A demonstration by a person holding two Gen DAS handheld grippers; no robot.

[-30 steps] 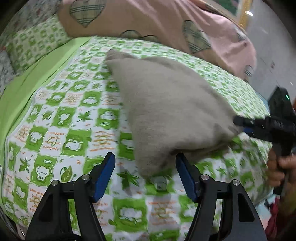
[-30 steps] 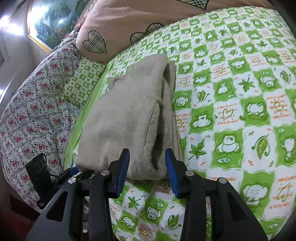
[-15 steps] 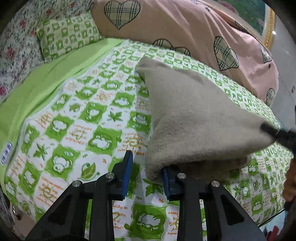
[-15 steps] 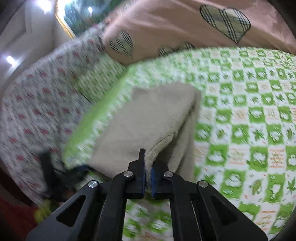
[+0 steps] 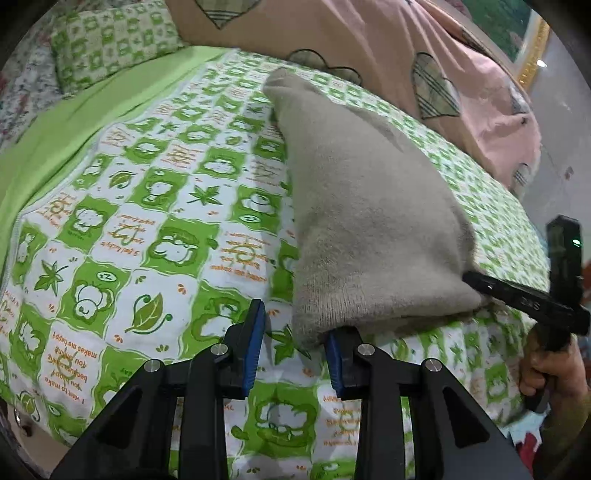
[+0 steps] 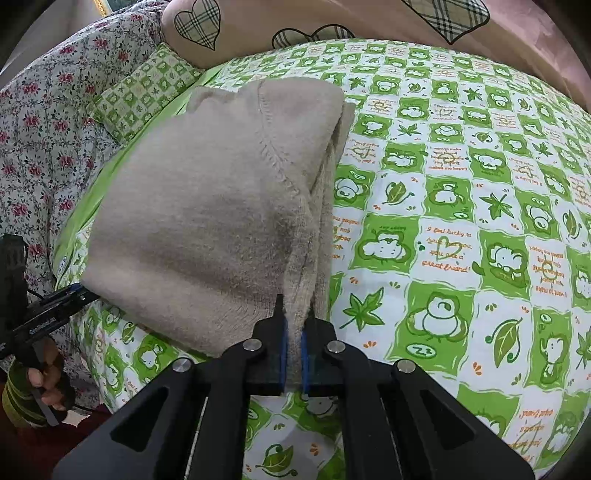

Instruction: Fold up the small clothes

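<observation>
My right hand-held gripper (image 6: 292, 341) pinches the sweater's (image 6: 207, 206) near corner, lifting it off the bed (image 6: 461, 206); my left hand-held gripper (image 5: 295, 350), unclenched, straddles the other near corner to grasp it.

Home bedroom | bed under green cartoon-print sheet (image 6: 461, 229) | matching pillow (image 6: 144, 92) upper left | pink heart-patterned quilt (image 5: 388, 48) along top | framed painting (image 5: 517, 33) upper right
</observation>
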